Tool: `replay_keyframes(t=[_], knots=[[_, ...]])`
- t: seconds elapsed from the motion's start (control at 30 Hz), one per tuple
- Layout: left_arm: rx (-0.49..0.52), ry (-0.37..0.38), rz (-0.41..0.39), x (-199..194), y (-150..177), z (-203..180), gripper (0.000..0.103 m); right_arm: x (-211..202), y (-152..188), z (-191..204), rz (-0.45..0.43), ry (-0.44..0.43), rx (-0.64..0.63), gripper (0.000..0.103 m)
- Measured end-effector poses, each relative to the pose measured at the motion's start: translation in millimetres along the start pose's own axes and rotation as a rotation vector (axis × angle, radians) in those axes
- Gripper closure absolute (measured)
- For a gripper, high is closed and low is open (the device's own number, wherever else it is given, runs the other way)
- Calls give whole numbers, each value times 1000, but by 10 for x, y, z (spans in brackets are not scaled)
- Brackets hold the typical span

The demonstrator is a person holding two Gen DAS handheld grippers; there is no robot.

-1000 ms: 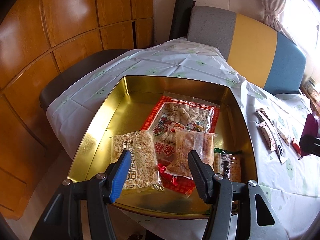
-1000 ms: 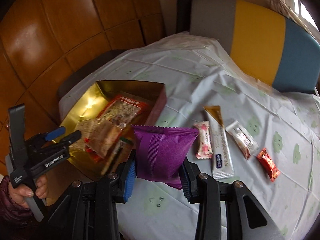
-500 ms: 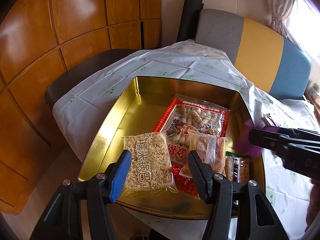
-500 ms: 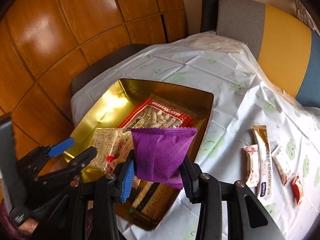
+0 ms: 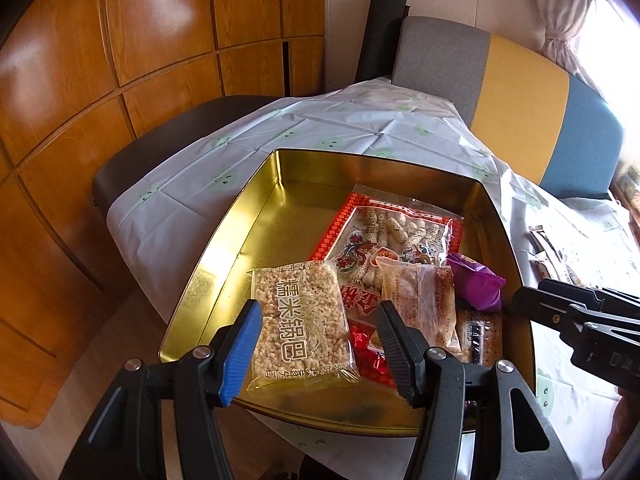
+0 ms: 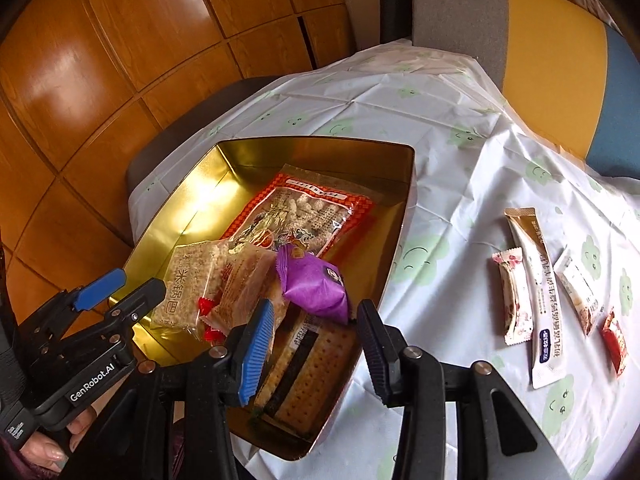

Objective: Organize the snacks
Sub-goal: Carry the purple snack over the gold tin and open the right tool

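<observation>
A gold tin (image 5: 276, 208) (image 6: 256, 160) stands on the tablecloth and holds several snack packs. A purple packet (image 5: 476, 284) (image 6: 314, 286) lies loose in it, on a cracker pack (image 6: 308, 360) and beside a clear packet (image 5: 420, 300). A puffed-rice pack (image 5: 304, 324) and a large red bag (image 5: 396, 232) also lie inside. My right gripper (image 6: 315, 312) (image 5: 520, 302) hovers open just above the purple packet, not touching it. At the tin's near edge my left gripper (image 5: 318, 312) (image 6: 136, 282) hangs open with nothing in it.
To the right of the tin, several sachets lie on the tablecloth: a long gold-and-white one (image 6: 540, 300), a pink one (image 6: 514, 296), a white one (image 6: 578, 288) and a red one (image 6: 614, 340). A grey, yellow and blue chair back (image 5: 520, 92) stands behind the table. Wooden panels line the left.
The purple packet was gripped upright in my right gripper; now it lies in the tin, free of the jaws. The right gripper came leftward over the tin and lower. The left gripper barely moved.
</observation>
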State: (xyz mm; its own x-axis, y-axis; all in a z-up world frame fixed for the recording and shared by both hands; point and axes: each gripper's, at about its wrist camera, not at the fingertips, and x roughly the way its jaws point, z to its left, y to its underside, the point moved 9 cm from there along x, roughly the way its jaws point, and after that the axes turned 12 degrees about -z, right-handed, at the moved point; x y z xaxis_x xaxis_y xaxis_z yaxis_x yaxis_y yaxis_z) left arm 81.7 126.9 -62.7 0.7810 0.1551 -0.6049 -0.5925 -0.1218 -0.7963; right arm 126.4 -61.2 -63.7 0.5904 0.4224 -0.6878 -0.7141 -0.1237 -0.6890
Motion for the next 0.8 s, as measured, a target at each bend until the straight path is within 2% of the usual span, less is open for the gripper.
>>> replay_keyframes(t=[0.43,0.8], knots=[[29,7,-3,-46,15,-99,43,-280,-3,-56,-76,70,-40,59],[63,19,-6,-85,13,-222,43,-554,59,-492,-108,141,1,59]])
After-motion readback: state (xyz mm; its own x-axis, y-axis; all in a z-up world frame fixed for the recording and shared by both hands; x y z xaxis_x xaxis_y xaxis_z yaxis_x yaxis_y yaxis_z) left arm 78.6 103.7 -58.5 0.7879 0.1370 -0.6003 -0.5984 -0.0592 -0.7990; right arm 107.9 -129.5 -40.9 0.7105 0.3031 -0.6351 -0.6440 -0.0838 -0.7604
